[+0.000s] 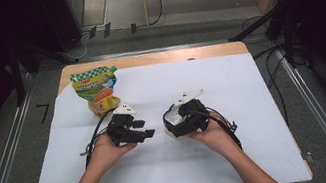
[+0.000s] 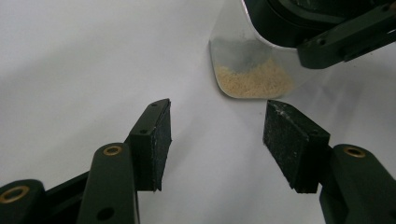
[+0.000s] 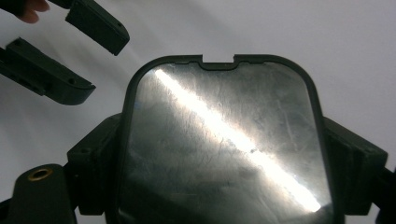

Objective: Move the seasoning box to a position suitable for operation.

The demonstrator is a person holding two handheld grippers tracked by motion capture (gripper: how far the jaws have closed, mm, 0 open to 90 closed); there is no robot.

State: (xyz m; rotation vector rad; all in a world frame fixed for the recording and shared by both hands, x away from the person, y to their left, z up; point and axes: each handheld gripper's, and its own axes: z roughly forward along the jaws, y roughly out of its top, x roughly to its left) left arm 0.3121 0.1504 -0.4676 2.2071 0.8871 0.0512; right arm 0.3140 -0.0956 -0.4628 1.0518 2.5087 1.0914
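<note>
Container (image 3: 224, 144) with dark-rimmed clear lid, clamped at both sides between right gripper (image 1: 184, 121) jaws, near middle of white sheet (image 1: 257, 120). Bottom edge cut off in right gripper view; glare streak across lid, contents unreadable there. Tan grains (image 2: 254, 81) seen through clear wall in left gripper view. Left gripper (image 2: 217, 140) just beside, jaws apart, nothing between. Snack pouch (image 1: 95, 85) at far left corner, print too small to read.

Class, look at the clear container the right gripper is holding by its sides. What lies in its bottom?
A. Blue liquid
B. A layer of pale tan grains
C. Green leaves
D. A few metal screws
B: in the left gripper view the clear container, held by the right gripper, has a low layer of pale tan grains along its bottom edge.
</note>
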